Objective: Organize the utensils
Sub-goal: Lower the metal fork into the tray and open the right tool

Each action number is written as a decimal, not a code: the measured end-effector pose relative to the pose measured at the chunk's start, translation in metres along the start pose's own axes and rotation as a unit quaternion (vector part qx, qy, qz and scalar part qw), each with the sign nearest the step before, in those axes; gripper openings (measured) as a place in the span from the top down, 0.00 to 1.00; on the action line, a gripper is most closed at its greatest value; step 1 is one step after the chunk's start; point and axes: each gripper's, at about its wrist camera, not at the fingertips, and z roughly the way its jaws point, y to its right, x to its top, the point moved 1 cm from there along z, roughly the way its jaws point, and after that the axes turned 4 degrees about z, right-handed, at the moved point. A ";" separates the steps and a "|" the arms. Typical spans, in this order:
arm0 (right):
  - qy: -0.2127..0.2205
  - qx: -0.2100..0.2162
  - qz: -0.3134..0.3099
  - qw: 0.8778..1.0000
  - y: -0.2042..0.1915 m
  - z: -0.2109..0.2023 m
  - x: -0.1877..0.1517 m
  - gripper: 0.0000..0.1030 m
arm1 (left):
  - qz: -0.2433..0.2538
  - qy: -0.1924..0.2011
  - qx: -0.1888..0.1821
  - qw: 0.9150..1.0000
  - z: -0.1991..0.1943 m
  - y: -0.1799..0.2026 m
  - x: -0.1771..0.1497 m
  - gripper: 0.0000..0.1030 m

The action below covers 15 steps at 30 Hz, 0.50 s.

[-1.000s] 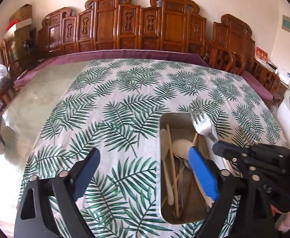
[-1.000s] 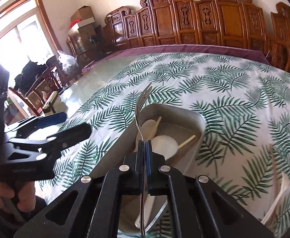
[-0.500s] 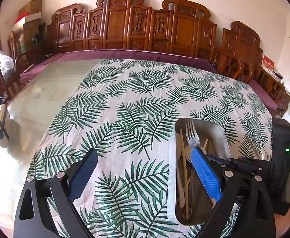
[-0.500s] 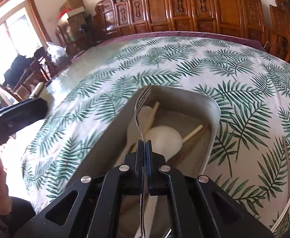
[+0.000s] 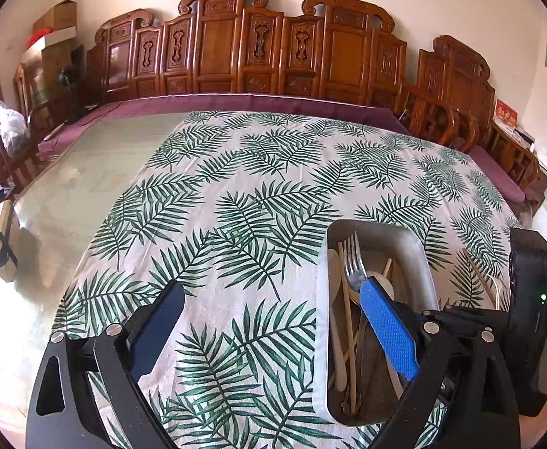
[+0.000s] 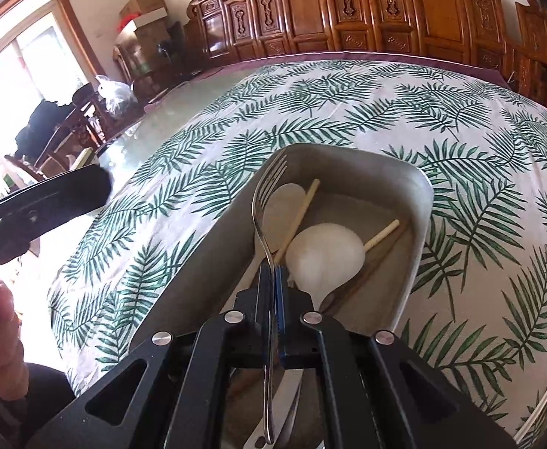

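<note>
Right wrist view: our right gripper (image 6: 273, 280) clamps a fork (image 6: 269, 194) over the tray (image 6: 419, 187), already holding spoons and chopsticks; strays lie at three o'clock. Left gripper (image 5: 269, 321) gapes.

A big table (image 5: 97, 187) fills the room. A white cloth with green leaves (image 5: 273, 194) covers most of the table. Behind the table stands a row of carved brown wooden chairs (image 5: 266, 48). Cardboard boxes (image 5: 54, 30) are stacked far behind the table's left corner. Near them, past the table's left side, sits a white plastic bag (image 5: 9, 127). A bright window (image 6: 22, 75) is on that side too.
</note>
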 end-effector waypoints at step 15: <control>0.024 0.032 -0.029 0.999 -0.003 -0.028 -0.001 0.94 | 0.001 0.003 0.001 1.000 -0.001 0.004 -0.001 0.11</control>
